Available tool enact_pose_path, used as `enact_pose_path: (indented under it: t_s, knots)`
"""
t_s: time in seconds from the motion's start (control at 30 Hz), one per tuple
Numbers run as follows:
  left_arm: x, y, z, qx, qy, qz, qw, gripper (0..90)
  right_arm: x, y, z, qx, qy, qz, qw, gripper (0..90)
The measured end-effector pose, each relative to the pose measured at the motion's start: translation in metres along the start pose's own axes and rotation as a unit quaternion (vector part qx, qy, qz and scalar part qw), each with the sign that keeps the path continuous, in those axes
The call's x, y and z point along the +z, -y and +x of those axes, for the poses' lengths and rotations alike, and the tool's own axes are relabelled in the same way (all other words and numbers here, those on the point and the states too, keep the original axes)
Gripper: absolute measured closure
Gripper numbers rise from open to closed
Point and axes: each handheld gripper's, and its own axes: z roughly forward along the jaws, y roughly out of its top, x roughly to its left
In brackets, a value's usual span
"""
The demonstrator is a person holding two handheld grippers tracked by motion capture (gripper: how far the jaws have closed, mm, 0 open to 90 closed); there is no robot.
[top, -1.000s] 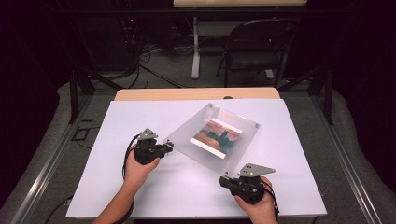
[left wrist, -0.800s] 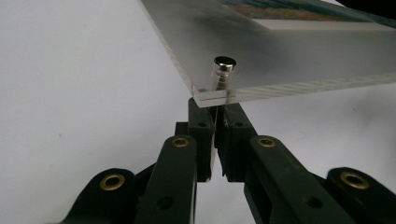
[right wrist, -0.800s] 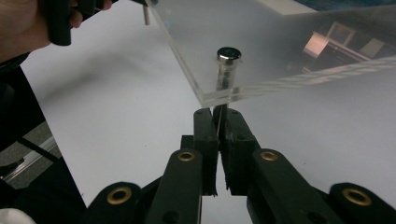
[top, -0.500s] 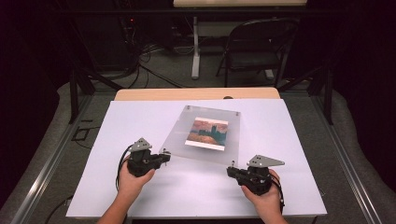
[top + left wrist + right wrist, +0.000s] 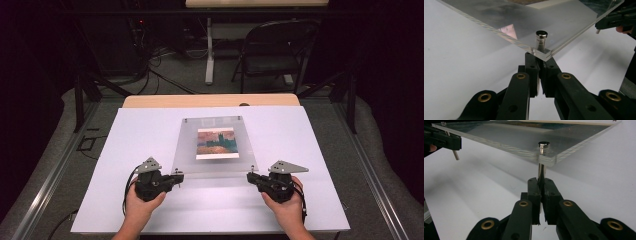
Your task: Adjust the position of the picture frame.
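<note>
Dark curtains and a tangle of floor cables are framing a white rectangular surface (image 5: 150,135), with a black folding metal chair (image 5: 272,50) standing beyond its far edge and a pale wooden strip (image 5: 210,100) showing along that edge.

A clear square acrylic picture frame (image 5: 215,162), with a small painted print (image 5: 216,143) of orange and teal tones sandwiched in its middle, is sitting at the centre of the surface, its sides running square to the surface's edges. Short silver metal standoff pins are passing through its corners.

The left tool (image 5: 172,176) is reaching in from the person's left hand (image 5: 142,202) toward the frame's near left corner. In the left gripper view its jaws are pressed together directly beneath that corner, pinching the lower end of the silver standoff pin (image 5: 541,40), whose round head is rising above the acrylic.

The right tool (image 5: 252,176), carried by the right hand (image 5: 287,207), is meeting the frame's near right corner. In the right gripper view its jaws are closing tight on the shaft of that corner's silver pin (image 5: 543,147) below the layered acrylic edge, and the frame's underside is hanging clear above the white surface there, casting a soft shadow.

Each tool is carrying a grey three-cornered plate on top, and both hands are resting near the surface's near edge, well apart from each other.
</note>
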Motion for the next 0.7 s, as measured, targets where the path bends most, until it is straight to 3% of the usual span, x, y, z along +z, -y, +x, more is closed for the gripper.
enact_pose_path:
  t_s: [0.3, 0.7]
  knots:
    - [-0.002, -0.011, 0.012, -0.025, -0.009, -0.019, 0.9994, 85.0, 0.006, -0.011, 0.001, -0.001, -0.01, -0.004, 0.9999, 85.9]
    - [0.016, -0.032, 0.027, -0.037, -0.02, -0.026, 0.9987, 85.0, 0.025, -0.035, -0.017, 0.016, 0.016, -0.008, 0.9997, 85.9]
